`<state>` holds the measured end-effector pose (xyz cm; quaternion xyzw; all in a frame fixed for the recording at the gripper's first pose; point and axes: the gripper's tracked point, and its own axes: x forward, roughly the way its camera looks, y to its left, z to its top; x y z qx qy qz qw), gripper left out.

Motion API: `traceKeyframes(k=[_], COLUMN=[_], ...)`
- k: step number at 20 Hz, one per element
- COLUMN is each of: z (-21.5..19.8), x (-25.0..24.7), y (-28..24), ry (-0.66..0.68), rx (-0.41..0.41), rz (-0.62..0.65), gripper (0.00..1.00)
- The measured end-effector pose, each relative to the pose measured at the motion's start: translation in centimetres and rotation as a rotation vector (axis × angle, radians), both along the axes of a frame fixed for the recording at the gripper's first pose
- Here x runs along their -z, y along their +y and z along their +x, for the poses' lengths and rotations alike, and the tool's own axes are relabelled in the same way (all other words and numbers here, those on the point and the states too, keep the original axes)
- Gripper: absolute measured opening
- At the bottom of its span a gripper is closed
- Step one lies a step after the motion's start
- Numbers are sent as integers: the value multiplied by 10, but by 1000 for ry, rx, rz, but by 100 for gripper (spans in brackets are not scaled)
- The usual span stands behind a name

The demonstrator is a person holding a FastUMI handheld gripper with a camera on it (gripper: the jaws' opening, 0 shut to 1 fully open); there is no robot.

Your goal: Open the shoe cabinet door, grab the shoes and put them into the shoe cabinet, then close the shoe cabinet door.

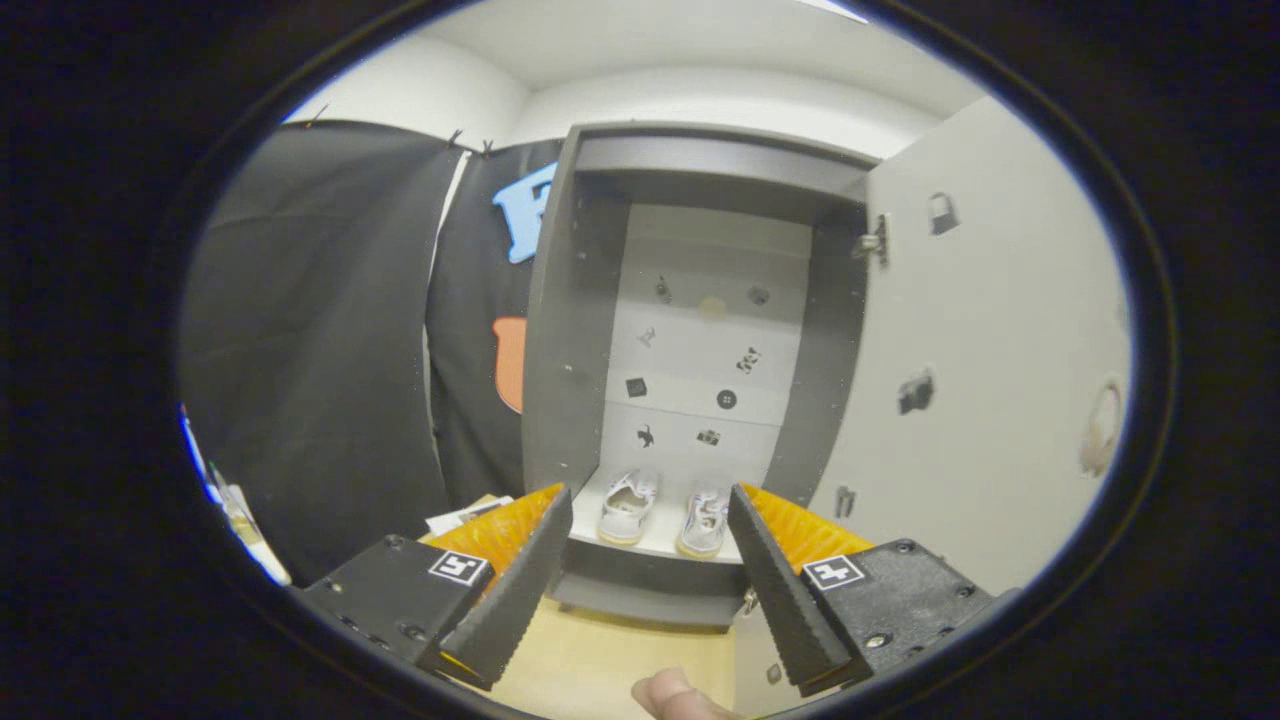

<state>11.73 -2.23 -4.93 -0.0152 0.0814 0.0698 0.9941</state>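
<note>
White shoes (pixel 665 512) sit partly hidden beyond the spread, empty tool (pixel 650 520).

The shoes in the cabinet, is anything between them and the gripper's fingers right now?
No. In the gripper view the open gripper holds nothing; both shoes sit on the cabinet shelf beyond the fingers, with only the shelf's front edge and bare floor between.
</note>
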Motion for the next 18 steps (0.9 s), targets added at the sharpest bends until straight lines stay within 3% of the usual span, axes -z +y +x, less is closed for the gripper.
traceKeyframes(k=[4, 10, 14, 18], z=[-69, -151, -177, -183], x=[-45, -87, -97, -93], y=[-43, -111, -171, -212], ry=[-15, -99, -144, -158], rx=[55, 109, 173, 179], rz=[126, 111, 52, -30], gripper=[100, 100, 100, 100])
